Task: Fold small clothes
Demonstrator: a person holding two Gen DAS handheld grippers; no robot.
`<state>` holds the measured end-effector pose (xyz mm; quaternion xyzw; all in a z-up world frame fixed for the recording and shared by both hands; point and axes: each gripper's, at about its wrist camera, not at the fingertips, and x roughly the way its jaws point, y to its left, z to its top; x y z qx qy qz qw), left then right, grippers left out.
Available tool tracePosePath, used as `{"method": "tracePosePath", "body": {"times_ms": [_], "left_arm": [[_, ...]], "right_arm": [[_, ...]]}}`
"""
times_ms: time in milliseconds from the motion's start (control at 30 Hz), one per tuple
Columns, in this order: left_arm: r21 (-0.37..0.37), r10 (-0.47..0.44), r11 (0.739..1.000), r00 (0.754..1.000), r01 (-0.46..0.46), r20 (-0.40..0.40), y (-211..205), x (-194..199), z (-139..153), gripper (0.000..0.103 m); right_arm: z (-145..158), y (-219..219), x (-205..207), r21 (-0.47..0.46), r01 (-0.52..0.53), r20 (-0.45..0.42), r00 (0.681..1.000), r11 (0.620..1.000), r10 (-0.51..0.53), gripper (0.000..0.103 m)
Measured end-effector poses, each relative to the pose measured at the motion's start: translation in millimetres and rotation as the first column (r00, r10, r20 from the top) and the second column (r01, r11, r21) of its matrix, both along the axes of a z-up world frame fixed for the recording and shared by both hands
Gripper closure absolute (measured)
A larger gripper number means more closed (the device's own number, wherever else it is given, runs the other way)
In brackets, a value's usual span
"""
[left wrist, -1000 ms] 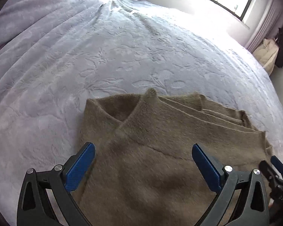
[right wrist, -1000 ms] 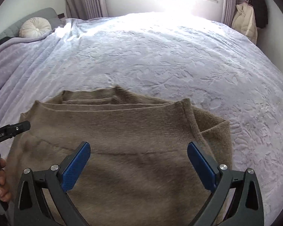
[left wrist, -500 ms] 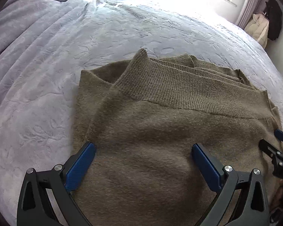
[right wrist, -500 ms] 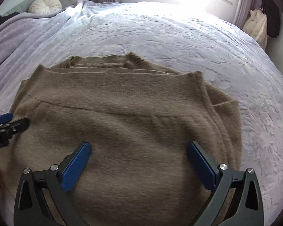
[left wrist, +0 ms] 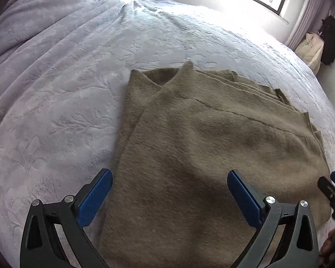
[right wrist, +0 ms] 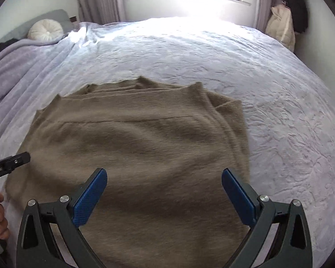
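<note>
A folded olive-brown knit sweater lies flat on the bed; it also shows in the right wrist view. Its layered ribbed edges lie at the far side. My left gripper is open and empty above the sweater's near left part. My right gripper is open and empty above the near right part. The right gripper's tip shows at the right edge of the left wrist view. The left gripper's tip shows at the left edge of the right wrist view.
The pale lilac embossed bedspread covers the whole bed. A round white cushion sits at the head, far left. A cream bag and a dark garment are by the far right wall under the window.
Both grippers, which had dipped close over the sweater half a second ago, have drawn back and up. The sweater lies still. Both grippers stayed open.
</note>
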<state>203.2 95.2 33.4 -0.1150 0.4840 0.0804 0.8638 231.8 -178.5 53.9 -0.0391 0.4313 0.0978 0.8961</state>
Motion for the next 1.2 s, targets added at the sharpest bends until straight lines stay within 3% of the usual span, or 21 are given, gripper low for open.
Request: {"method": "tracePosePath", "body": {"times_ms": [167,333,433,633,900,1000,1067,1200], "left_arm": [[0.066,-0.052,0.997,0.998,0.051,0.018,-28,-8,4,0.000],[0.150,-0.056,0.987,0.998,0.060,-0.031,-29,-14,-17,0.000],[0.095,-0.061,0.993,0.998,0.062,-0.023,-17,-23,-20,0.000],[0.100,-0.060,0.993,0.998,0.062,-0.024,-10,-37,-24,0.000],[-0.051,-0.016,0.999,0.999,0.014,-0.042,35,-36,-18,0.000],[-0.176,0.027,0.984,0.999,-0.033,-0.041,65,-26,-15,0.000],[-0.214,0.038,0.976,0.999,-0.044,-0.032,72,-16,-10,0.000],[-0.121,-0.006,0.993,1.000,0.002,-0.030,53,14,0,0.000]], "right_arm": [[-23,68,-15,-0.123,-0.156,-0.015,0.988,0.980,0.156,0.001],[-39,66,-16,-0.135,-0.162,-0.049,0.986,0.978,0.157,0.001],[-39,46,-18,-0.140,-0.136,-0.054,0.990,0.981,0.130,0.001],[-43,-6,-21,-0.067,-0.063,-0.088,0.995,0.996,0.057,0.001],[-45,-14,-29,-0.079,-0.064,-0.055,0.997,0.995,0.060,0.001],[-35,-14,-28,-0.078,-0.035,-0.046,0.998,0.996,0.032,0.001],[-21,-9,-29,-0.058,-0.047,-0.010,0.999,0.997,0.046,0.001],[-8,25,-8,-0.040,-0.118,-0.003,0.993,0.992,0.118,0.001]]}}
